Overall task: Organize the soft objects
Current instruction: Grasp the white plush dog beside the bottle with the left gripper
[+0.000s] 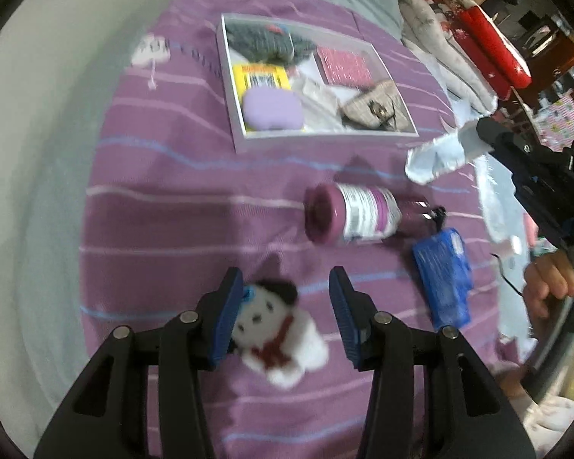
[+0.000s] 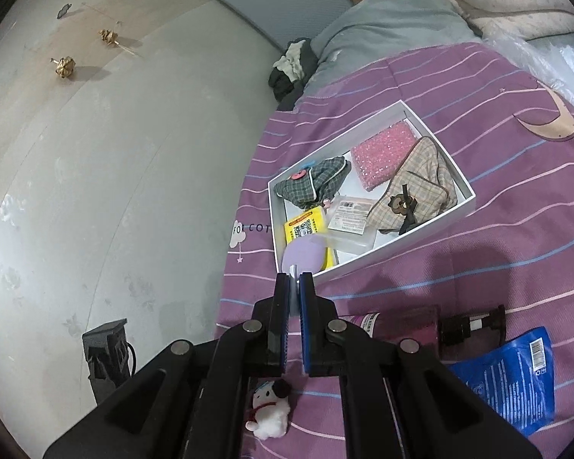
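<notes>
A small white plush dog (image 1: 277, 338) with a black ear and red scarf lies on the purple striped bedspread. My left gripper (image 1: 285, 313) is open around it, the left pad touching its head. It also shows in the right wrist view (image 2: 269, 409). My right gripper (image 2: 295, 283) is shut on a thin pale blue-white packet (image 1: 438, 158), held above the bed near the white box (image 1: 325, 138). The box (image 2: 371, 260) holds a grey plaid pouch (image 2: 313, 185), a pink sponge (image 2: 382, 157), a beige plaid pouch (image 2: 413, 199), a lilac pad (image 2: 306, 252) and a yellow pack (image 2: 304, 227).
A purple pump bottle (image 1: 357, 214) lies on its side mid-bed, also in the right wrist view (image 2: 413, 327). A blue packet (image 1: 444, 277) lies to its right. Folded quilts (image 1: 459, 38) and a grey pillow (image 2: 382, 19) lie at the far end. The floor (image 2: 114, 153) is left of the bed.
</notes>
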Tool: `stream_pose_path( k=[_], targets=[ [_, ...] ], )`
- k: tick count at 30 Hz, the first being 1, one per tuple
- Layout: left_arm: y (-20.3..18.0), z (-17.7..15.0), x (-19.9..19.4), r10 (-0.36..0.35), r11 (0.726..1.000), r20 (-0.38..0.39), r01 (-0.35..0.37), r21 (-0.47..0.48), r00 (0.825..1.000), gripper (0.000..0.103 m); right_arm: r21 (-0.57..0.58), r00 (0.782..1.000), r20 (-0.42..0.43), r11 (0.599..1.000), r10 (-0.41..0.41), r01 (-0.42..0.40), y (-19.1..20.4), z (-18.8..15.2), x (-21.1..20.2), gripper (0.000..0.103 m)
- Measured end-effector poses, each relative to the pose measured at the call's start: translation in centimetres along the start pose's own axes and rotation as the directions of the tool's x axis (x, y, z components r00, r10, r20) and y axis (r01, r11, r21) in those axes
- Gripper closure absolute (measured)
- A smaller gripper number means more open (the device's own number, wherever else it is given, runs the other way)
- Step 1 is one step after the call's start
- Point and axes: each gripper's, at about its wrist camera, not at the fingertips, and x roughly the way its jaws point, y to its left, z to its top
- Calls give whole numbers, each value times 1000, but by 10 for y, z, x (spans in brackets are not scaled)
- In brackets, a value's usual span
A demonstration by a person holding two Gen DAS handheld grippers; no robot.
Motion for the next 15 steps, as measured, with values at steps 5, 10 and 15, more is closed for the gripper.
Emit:
stream_pose_path(
  k=[5, 10, 15],
  targets=[
    [6, -8, 17, -21, 1000, -131, 22, 0, 991, 55, -28, 1000, 0, 1000, -3, 3, 10, -2, -2, 99],
    [7, -16, 35, -12, 999, -223, 19, 29, 975, 55, -37, 999, 9, 999, -33, 33, 8, -2, -10, 99],
    [2, -23, 46, -9, 997, -235, 27, 75, 972, 55, -11, 998, 48, 999, -52, 52, -9, 0, -33, 99]
  ],
)
